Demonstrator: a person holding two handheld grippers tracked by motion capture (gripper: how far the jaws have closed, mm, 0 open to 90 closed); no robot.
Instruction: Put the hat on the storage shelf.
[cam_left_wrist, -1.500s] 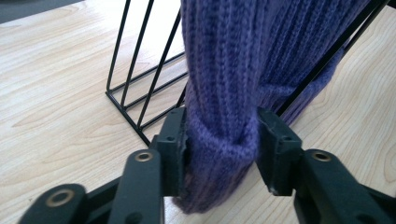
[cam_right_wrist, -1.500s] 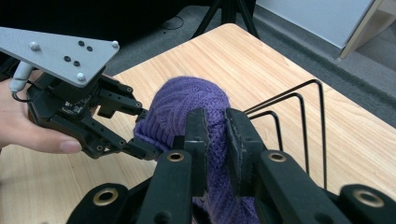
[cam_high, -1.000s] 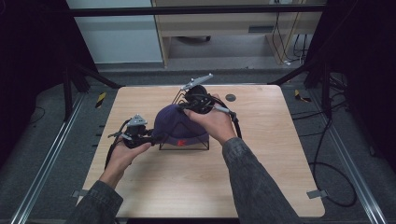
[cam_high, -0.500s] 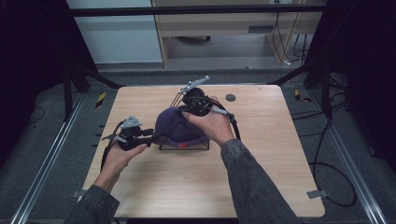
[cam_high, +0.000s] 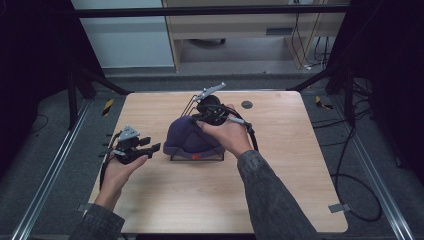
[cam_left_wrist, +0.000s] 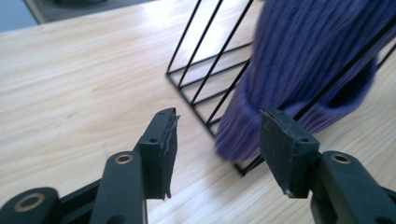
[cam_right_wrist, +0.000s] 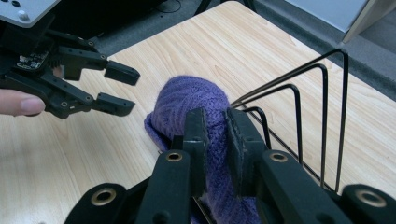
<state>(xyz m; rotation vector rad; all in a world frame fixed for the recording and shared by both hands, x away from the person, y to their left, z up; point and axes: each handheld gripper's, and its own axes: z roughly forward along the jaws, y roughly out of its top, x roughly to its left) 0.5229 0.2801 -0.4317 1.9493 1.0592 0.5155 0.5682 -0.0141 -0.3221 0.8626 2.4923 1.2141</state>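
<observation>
Bare tabletop (cam_high: 165, 197) between left tool (cam_high: 148, 145) and beanie (cam_high: 190, 139).

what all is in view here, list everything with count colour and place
knit hat: 1, purple, draped over the wire rack at mid table
wire rack: 1, black, on the table under and behind the hat
round disc: 1, dark, far side of the table
table: 1, light wood, centre of the high view
left tongs: 1, black, open, just left of the hat, nothing between the jaws, which have just been opening
right tongs: 1, black, shut on the knit hat at its top
</observation>
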